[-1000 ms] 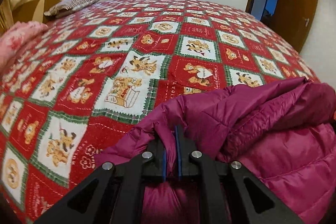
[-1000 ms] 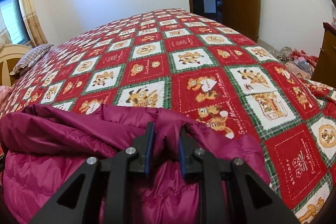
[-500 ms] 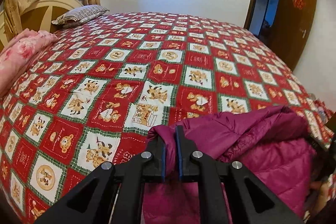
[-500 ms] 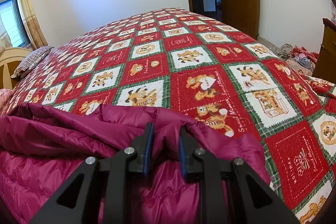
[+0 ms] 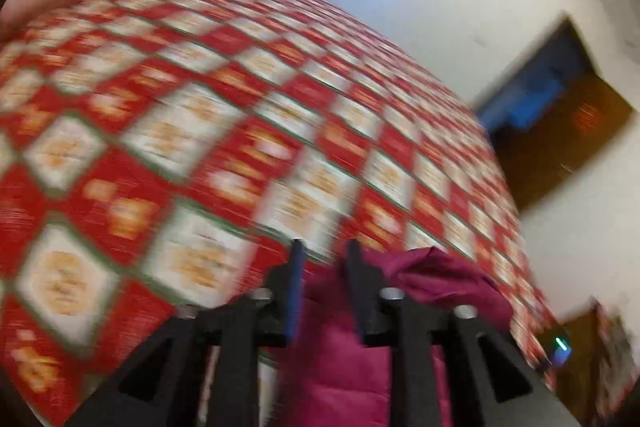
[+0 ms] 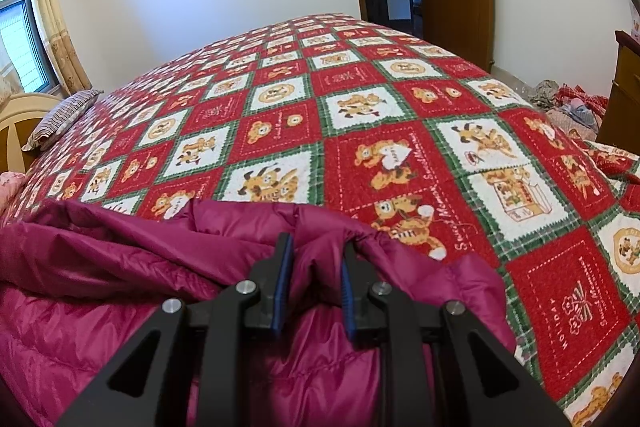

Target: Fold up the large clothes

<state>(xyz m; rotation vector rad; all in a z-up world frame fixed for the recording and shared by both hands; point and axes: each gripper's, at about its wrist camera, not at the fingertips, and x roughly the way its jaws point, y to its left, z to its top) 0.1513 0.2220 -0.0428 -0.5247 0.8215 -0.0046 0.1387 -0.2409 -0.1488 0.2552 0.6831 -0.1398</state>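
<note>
Much bare quilt (image 6: pixel 360 99) beyond jacket's (image 6: pixel 120 267) edge.

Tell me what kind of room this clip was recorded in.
A home bedroom, most likely: a wide bed under a red, white and green patchwork quilt, a striped pillow by the wooden headboard, a curtained window.

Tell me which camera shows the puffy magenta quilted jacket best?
The right wrist view: the puffy magenta quilted jacket is sharp and spreads across the lower frame, pinched by the right gripper. The left wrist view is motion-blurred and shows only a small bunch.
</note>
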